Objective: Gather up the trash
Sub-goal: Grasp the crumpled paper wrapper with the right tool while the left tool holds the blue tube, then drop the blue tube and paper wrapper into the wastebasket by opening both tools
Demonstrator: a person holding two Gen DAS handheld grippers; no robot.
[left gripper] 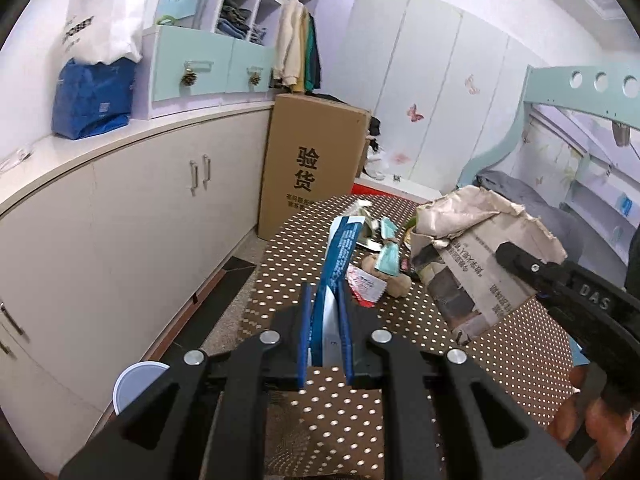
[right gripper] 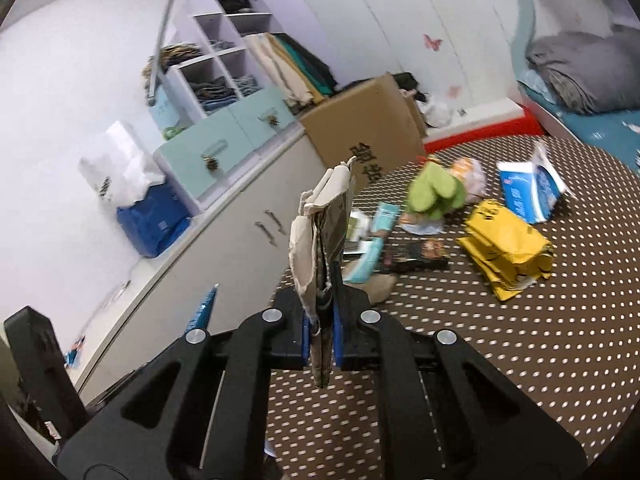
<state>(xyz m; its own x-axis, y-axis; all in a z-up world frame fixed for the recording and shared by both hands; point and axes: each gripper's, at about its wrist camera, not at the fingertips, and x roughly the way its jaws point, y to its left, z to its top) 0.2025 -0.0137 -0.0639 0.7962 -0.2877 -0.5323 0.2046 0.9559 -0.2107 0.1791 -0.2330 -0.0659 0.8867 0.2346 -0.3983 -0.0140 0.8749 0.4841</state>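
Polka-dot cloth covers the surface (right gripper: 520, 360), which stands beside white cabinets (left gripper: 140, 220) and a tall carton (left gripper: 316, 164), with a bed (right gripper: 580, 52) behind.

We hold two pieces of trash clear of the surface. The left gripper (left gripper: 325, 312) has its fingers clamped on a blue wrapper (left gripper: 340, 252), which sticks out forward over the litter. The right gripper (right gripper: 322, 320) has its fingers pressed together on a torn paper bag (right gripper: 320, 232); in the left view the same bag (left gripper: 472, 256) hangs wide and ragged just beside the remaining scraps.

Remaining trash on the surface: a yellow packet (right gripper: 508, 248), a green item (right gripper: 436, 192), a blue-and-white pack (right gripper: 528, 188), a dark wrapper (right gripper: 420, 254) and a teal strip (right gripper: 376, 236).

Hazards we judge from this state:
- The bag is gripped by one torn edge only. A fast swing may tear the paper at the fingers, and the bag would drop.
- The bag's loose bulk may sweep the scraps below off the surface edge.
- The wrapper looks slick and is held near its end; it may slide out if tilted steeply.
- No bin can be identified with certainty; only a pale round rim (left gripper: 136, 380) shows on the floor, so the drop point is unconfirmed.
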